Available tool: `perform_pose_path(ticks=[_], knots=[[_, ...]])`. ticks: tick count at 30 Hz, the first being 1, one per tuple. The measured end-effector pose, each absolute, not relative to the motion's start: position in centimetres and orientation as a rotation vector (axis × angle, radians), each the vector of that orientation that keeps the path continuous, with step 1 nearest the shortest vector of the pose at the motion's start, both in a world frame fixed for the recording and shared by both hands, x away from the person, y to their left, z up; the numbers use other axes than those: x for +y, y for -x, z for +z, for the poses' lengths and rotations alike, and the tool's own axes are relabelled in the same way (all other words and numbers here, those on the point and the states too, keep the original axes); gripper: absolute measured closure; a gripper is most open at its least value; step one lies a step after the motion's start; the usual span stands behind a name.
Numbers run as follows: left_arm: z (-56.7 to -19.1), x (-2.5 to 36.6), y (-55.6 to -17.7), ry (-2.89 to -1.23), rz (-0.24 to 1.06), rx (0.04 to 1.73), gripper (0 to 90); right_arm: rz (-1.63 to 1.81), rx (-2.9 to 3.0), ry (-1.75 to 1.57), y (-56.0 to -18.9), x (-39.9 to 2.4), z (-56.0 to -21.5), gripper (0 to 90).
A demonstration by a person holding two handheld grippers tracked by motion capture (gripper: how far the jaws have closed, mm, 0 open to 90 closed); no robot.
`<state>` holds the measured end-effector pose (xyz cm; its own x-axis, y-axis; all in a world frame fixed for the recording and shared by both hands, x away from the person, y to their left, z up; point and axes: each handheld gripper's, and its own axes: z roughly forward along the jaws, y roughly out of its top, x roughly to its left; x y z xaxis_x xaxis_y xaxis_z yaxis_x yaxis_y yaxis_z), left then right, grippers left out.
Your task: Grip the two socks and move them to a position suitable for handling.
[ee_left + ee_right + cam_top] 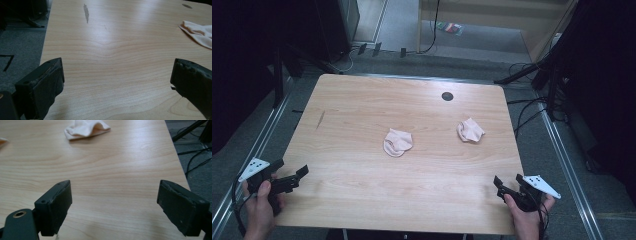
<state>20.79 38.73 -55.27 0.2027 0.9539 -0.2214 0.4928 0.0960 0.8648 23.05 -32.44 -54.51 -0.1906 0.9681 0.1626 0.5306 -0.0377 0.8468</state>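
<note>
At the near left corner of the wooden table [362,110], the left gripper [292,172] sits in the person's left hand [259,207], its jaws spread wide with nothing between them. Near the middle of the table lies a crumpled pale pink cloth [397,142]. A second pink cloth [470,130] lies closer to the right edge, apart from the first. At the near right corner, the right gripper [508,182] is likewise spread wide and empty.

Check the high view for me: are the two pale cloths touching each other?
No: the left cloth lies near the table's middle and the right cloth sits apart, with bare wood between them.
</note>
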Motion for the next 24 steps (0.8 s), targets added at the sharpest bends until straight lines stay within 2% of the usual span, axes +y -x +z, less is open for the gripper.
perform_pose_path(ticks=[9, 16, 20, 24], knots=[[-55.3, 38.8, -20.8, -1.534, 0.613, 1.433, 0.0, 1.229, 1.814, -1.494, -24.0, -28.6, -52.3, 12.8], [-55.3, 38.8, -20.8, -1.528, 0.612, 1.428, 0.0, 1.281, 1.959, -1.353, -26.1, -21.0, -50.1, 13.5], [-55.3, 38.8, -20.8, -1.529, 0.608, 1.43, 0.0, 1.291, 2.004, -1.306, -26.9, -18.4, -49.7, 14.1], [-55.3, 38.8, -20.8, -1.532, 0.608, 1.429, 0.0, 1.319, 2.071, -1.25, -28.5, -14.1, -49.7, 15.7]])
